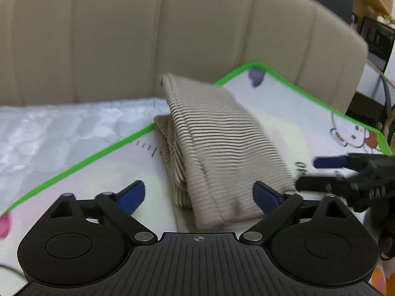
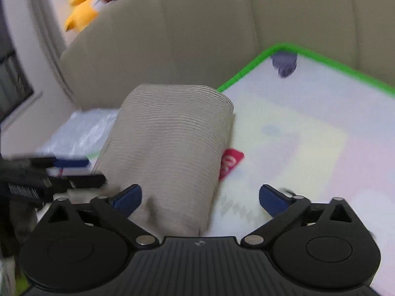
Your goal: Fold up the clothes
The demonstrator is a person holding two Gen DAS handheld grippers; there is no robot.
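A beige ribbed garment lies folded into a long narrow stack on a white cartoon mat with a green border. My left gripper is open, its blue fingertips either side of the garment's near end. My right gripper shows at the right edge, beside the garment. In the right wrist view the garment lies ahead and left on the mat. My right gripper is open and empty, its left fingertip beside the cloth. The left gripper shows at the left.
A beige padded headboard stands behind the mat. A pale bedsheet lies left of it. A yellow plush toy sits above the headboard. A red printed patch on the mat peeks out beside the garment. Dark furniture stands far right.
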